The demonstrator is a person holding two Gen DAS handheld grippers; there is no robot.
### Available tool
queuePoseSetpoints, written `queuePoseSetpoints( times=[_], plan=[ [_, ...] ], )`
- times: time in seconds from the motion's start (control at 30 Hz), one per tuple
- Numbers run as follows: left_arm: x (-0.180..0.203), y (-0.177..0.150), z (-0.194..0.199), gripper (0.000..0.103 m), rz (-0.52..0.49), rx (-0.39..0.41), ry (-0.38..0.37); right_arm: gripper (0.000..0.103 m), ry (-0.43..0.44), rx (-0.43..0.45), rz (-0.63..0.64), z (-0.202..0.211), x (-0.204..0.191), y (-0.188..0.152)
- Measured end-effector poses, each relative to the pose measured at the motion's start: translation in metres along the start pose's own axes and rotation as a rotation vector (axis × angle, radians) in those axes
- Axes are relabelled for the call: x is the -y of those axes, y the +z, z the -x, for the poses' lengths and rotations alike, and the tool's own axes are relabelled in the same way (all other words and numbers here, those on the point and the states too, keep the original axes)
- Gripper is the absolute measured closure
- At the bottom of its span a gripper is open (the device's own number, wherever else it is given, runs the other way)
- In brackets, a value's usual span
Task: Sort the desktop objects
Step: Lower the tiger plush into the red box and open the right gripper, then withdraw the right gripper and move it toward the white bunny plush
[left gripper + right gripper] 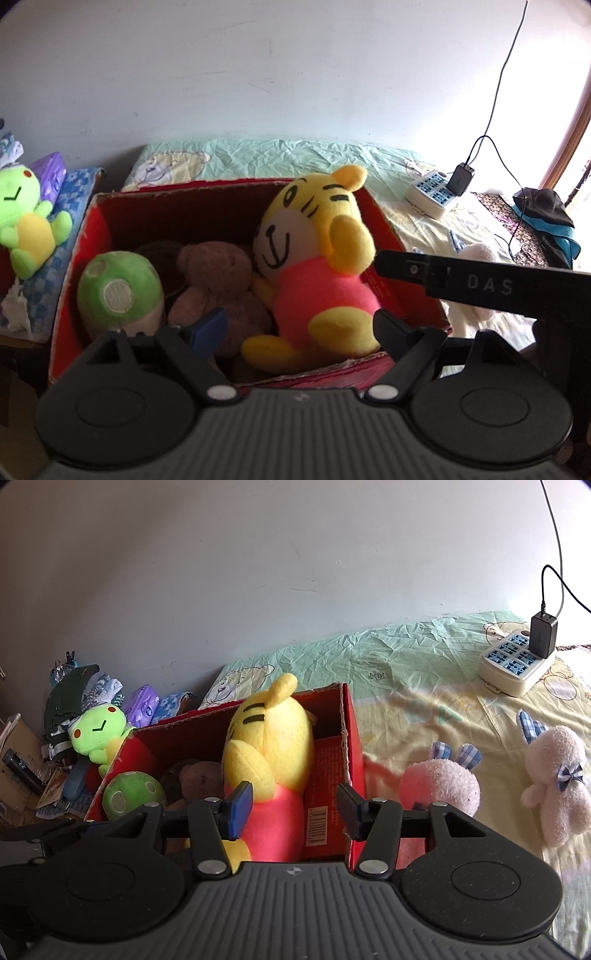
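- Three plush toys sit inside the red cardboard box (96, 229), centre of the left wrist view: yellow tiger toy (314, 266) in a pink shirt at the right side of the box, brown bear (218, 280) in the middle, green round plush (118, 291) at left.
- Left gripper (291, 328), lower centre of that frame: jaws apart, nothing pinched; tiger's foot lies between the fingers, pads not pressing it.
- Right gripper (291, 808), lower centre of its frame: jaws part-open, straddling the tiger's pink back and the box's right wall; I can't tell if the blue left pad touches the toy.
- Right gripper's black finger also crosses the right edge of the left wrist view.
- Green frog plush (26, 221) outside the box, left edge, on a blue cloth.
- Two pink-white bunny plushes (439, 786) (554, 779) lie on the bed sheet (406, 657), right of the box.
- White power strip (517, 664) with black charger, upper right.
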State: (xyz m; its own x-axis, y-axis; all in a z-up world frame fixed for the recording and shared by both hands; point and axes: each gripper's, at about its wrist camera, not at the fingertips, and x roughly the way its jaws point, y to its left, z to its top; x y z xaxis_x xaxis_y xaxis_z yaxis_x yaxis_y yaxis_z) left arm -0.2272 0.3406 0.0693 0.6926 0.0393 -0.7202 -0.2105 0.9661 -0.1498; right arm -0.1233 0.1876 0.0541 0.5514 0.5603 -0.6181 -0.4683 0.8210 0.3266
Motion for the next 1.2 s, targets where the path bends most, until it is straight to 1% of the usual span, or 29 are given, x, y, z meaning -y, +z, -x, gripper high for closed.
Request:
queuePoseSetpoints(
  times=[0.17,0.3,0.43,0.7,0.77,0.9,1.03,1.2],
  plan=[
    [-0.004,-0.006,0.003,0.014,0.028,-0.015,0.067,0.049,-0.019,0.001,0.003,0.009,0.001,-0.009],
    [-0.001,-0.010,0.007,0.014,0.022,-0.018,0.110,0.049,-0.015,-0.002,-0.007,0.015,0.002,-0.014],
    [0.001,-0.014,0.011,0.012,0.021,-0.019,0.134,0.049,-0.012,-0.007,-0.016,0.021,0.002,-0.021],
    [0.008,-0.026,0.023,0.011,-0.005,-0.015,0.187,0.048,-0.012,-0.020,-0.024,0.036,0.000,-0.037],
    [0.010,-0.030,0.024,0.011,-0.007,-0.023,0.193,0.048,-0.007,-0.036,-0.028,0.036,0.000,-0.042],
    [0.009,-0.039,0.022,0.011,0.007,-0.049,0.204,0.049,-0.003,-0.067,-0.043,0.033,-0.001,-0.050],
    [0.008,-0.051,0.015,0.009,0.030,-0.096,0.208,0.049,-0.001,-0.099,-0.067,0.030,0.001,-0.056],
    [0.008,-0.064,0.001,0.009,0.058,-0.167,0.211,0.049,-0.040,-0.140,-0.056,0.023,0.000,-0.065]
  ],
)
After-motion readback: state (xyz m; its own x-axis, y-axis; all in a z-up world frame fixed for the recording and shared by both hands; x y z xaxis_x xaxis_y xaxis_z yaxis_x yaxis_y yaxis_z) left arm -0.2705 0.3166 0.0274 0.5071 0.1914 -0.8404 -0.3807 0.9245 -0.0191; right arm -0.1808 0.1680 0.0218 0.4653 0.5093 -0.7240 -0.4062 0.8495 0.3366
